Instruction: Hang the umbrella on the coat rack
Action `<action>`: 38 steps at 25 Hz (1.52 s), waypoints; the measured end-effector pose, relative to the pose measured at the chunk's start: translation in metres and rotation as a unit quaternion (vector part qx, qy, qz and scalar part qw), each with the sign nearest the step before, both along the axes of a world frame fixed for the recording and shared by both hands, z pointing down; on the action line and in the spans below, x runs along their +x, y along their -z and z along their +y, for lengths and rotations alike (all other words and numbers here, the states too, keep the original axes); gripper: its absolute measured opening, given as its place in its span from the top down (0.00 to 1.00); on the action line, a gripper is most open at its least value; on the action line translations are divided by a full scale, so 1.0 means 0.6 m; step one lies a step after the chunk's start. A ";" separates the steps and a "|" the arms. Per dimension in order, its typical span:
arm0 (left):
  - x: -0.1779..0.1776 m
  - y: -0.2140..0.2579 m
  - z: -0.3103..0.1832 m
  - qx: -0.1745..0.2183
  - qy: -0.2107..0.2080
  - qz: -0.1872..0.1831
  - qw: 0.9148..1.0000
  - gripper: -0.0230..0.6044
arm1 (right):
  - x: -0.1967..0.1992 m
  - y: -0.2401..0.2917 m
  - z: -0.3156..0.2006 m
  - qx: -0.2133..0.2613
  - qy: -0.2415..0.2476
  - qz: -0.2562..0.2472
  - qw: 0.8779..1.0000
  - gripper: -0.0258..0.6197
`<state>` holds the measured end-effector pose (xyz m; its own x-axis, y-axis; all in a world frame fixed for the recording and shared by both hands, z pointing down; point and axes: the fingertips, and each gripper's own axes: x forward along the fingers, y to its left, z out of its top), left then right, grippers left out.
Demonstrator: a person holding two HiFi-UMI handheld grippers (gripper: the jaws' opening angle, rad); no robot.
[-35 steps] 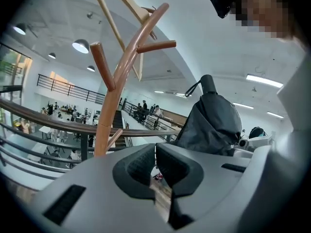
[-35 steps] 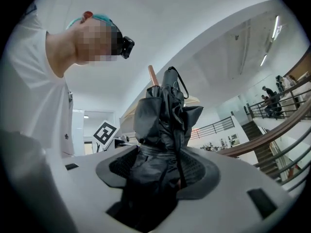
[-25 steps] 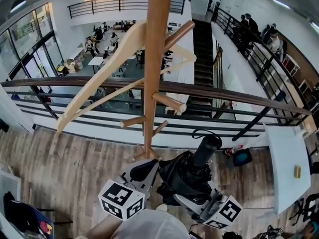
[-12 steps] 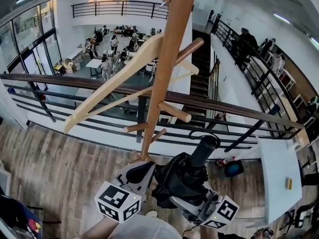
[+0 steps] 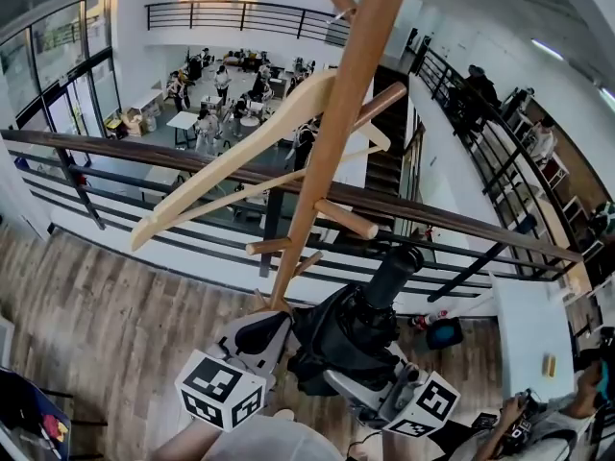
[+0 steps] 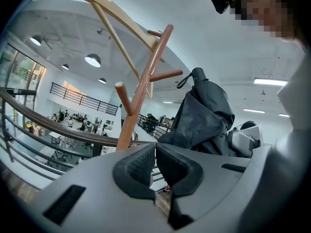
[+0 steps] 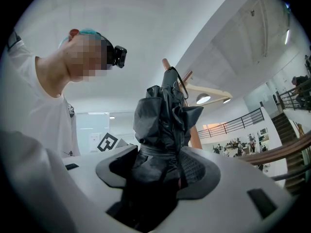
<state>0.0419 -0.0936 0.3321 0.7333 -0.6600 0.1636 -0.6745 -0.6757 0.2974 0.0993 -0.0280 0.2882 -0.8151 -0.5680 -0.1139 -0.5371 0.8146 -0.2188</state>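
The right claw (image 7: 155, 170) pinches the folded umbrella (image 5: 348, 339), which has come nearer to the lower peg (image 5: 348, 222) of the coat rack (image 5: 325, 157). It is seemingly not hooked yet. The left claw (image 6: 155, 163) is pressed together, empty.

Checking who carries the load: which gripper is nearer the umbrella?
Right. The right gripper is clamped around the folded umbrella; the left gripper, shut and empty, sits just beside it.
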 end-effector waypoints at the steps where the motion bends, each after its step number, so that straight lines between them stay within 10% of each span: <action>1: -0.001 -0.003 -0.002 -0.002 0.001 0.000 1.000 0.93 | -0.001 0.001 -0.004 0.001 0.001 0.000 1.000 0.53; 38: -0.092 -0.054 -0.012 -0.030 0.067 -0.003 0.997 0.93 | -0.072 -0.052 -0.063 -0.033 0.034 0.035 0.998 0.53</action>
<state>-0.0135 -0.1007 0.3645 0.6381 -0.7405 0.2109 -0.7595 -0.5605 0.3301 0.0564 -0.0659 0.3195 -0.8567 -0.5155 -0.0192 -0.4970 0.8346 -0.2375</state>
